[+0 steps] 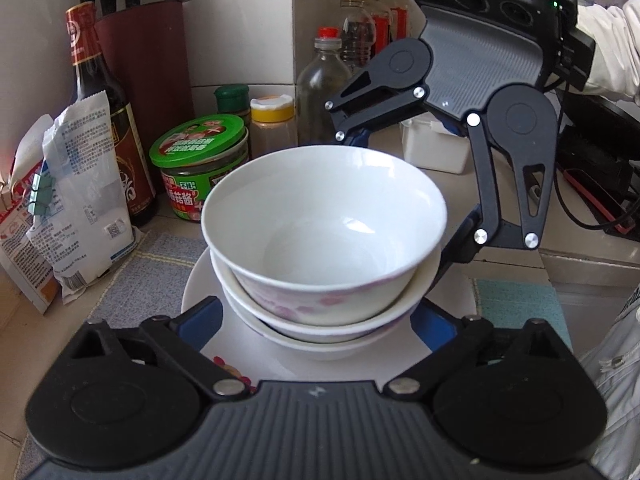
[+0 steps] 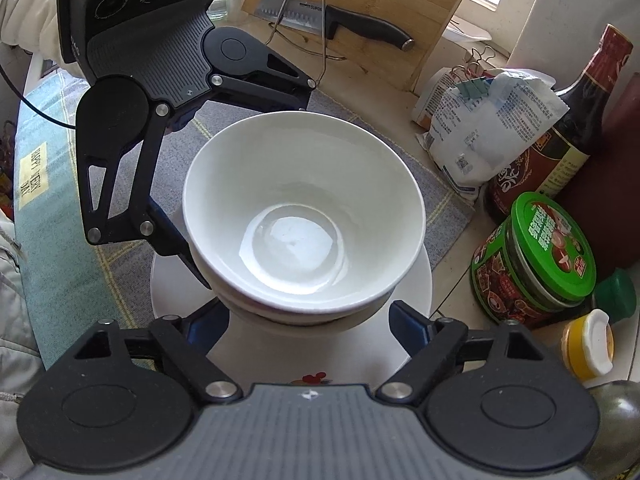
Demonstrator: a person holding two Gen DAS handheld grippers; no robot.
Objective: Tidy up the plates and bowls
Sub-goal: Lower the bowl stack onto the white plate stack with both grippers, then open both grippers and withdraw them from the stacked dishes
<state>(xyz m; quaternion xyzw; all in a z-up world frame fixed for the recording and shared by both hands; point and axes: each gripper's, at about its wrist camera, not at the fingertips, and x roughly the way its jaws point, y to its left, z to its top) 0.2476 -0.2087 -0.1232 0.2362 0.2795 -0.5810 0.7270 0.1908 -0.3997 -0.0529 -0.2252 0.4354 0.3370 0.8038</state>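
Looking down my left gripper [image 1: 320, 328], I see what the right camera misses: a dark red knife block [image 1: 150, 80] at eleven o'clock, clear bottles [image 1: 324, 88] at twelve against the tiled wall, and a white tub [image 1: 436, 146] at one. My right gripper [image 1: 404, 208] enters from two o'clock, a white sleeve [image 1: 608, 56] behind it.

From the right wrist I get a wooden cutting board [image 2: 360, 8] at twelve with a black-handled knife [image 2: 332, 20] leaning on it in a wire rack [image 2: 304, 12], plus a teal cloth [image 2: 56, 184] at nine. The left gripper [image 2: 248, 184] enters there from ten o'clock.

Both views share the grey checked mat [image 1: 152, 272], the dark sauce bottle [image 1: 108, 128], the clipped white bags [image 1: 80, 208], the green-lidded jar [image 1: 200, 164] and the small yellow-capped jar [image 1: 272, 124].

At dead centre the white plate [image 1: 244, 344] lies on the mat, a red print at its near rim. Three nested bowls [image 1: 324, 240] stand on it, glossy white inside; the top one carries faint pink flowers outside and sits slightly tilted.

Both my grippers are released, their blue-tipped fingers [image 1: 204, 320] spread either side of the stack's base without pressing it; the left one's spread looks wider.
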